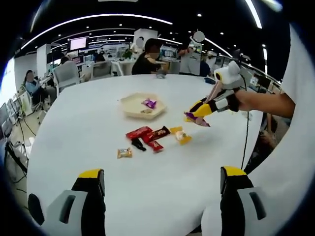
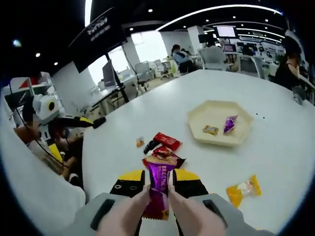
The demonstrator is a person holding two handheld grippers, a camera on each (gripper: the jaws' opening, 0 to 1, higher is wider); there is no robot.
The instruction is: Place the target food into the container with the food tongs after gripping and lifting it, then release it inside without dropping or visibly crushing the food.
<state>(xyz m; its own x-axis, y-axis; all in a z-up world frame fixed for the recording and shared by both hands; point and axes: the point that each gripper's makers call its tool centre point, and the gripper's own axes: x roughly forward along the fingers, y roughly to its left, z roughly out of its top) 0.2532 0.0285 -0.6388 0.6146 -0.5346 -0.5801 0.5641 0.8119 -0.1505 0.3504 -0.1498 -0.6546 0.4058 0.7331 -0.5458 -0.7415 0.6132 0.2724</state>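
Right gripper (image 2: 158,184): clamped on one purple packet (image 2: 158,189).
Left gripper (image 1: 162,184): jaws apart, holding nothing.
Tray (image 2: 197,125): centre right, two sweets.
Table (image 1: 88,123): six loose snacks mid-frame.

Right hand-held gripper (image 1: 198,114) holds purple snack (image 1: 197,118) near cream tray (image 1: 132,109).

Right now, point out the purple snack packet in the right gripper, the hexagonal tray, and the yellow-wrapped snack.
purple snack packet (image 2: 158,189): right gripper view, middle of the wrapper between the jaws.
hexagonal tray (image 2: 197,129): right gripper view, near-left rim.
yellow-wrapped snack (image 2: 243,190): right gripper view, centre of the wrapper.
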